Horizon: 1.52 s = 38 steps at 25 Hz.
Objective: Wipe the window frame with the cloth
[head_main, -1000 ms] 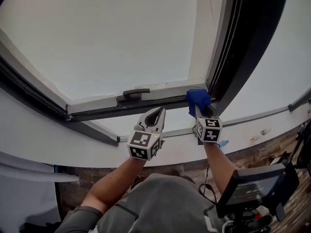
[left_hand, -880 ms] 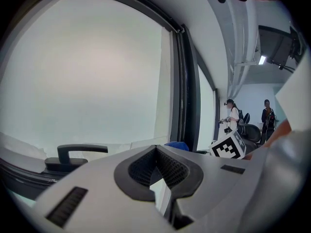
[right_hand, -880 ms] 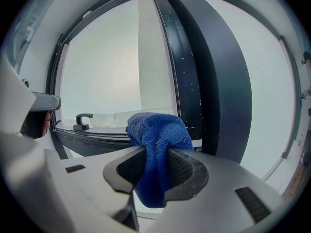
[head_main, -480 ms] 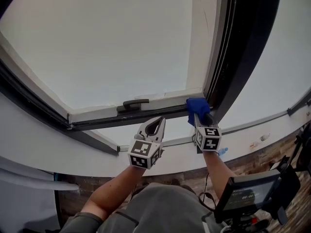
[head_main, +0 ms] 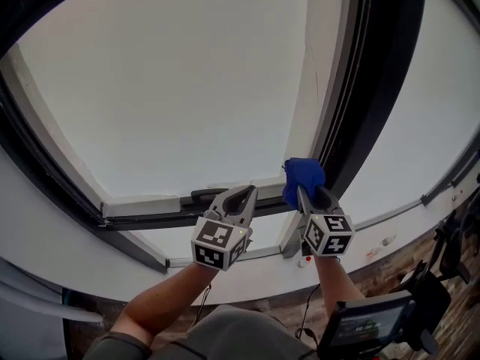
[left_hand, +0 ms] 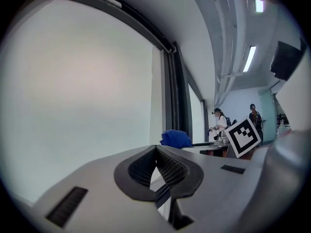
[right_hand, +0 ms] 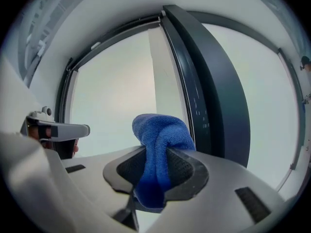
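The cloth [head_main: 304, 177] is seen just right of centre in the head view, at the foot of the upright window frame [head_main: 360, 88]. It is blue, looped in texture, and bunched into a rounded wad. The right tool [head_main: 306, 193] is clamped on it, with the wad bulging beyond the tips. The left tool [head_main: 243, 193] is held to its left, jaws closed together with nothing between.
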Tool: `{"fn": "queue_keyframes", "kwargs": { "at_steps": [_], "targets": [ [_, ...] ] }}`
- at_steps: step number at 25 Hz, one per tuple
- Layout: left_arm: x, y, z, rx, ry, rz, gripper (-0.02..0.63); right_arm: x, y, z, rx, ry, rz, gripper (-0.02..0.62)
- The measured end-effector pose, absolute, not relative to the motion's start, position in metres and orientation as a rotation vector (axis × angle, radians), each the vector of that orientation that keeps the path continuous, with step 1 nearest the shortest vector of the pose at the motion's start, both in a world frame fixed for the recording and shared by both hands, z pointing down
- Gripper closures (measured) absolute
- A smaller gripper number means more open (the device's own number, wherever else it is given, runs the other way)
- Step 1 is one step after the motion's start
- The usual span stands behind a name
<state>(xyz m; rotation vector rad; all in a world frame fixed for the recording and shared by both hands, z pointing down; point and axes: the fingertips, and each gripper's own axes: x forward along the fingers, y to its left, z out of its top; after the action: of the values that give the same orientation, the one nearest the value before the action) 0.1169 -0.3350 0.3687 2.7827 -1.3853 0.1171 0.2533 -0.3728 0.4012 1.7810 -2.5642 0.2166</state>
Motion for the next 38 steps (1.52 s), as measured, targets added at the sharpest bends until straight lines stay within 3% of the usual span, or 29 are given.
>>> {"fn": "queue_keyframes", "kwargs": {
  "at_steps": [12,20,30,38],
  "targets": [
    [0.161,-0.324,0.141,3.038,-1.228,-0.135,0.598,0.263,-0.348,0.137,1.807,-2.736,-0.235,0.471],
    [0.180,-0.330,0.043,3.109,-1.225,-0.199,0.598,0.299,-0.347,0.001,1.961,-2.791,-0.407,0.471],
    [0.186,-0.338,-0.009,3.176,-1.216,-0.263,0.598,0.316,-0.355,-0.086,2.057,-2.776,-0.576,0.471],
    [0.178,-0.351,0.010,3.156,-1.220,-0.235,0.598,0.324,-0.375,-0.076,2.085,-2.775,-0.497,0.471]
  ]
}}
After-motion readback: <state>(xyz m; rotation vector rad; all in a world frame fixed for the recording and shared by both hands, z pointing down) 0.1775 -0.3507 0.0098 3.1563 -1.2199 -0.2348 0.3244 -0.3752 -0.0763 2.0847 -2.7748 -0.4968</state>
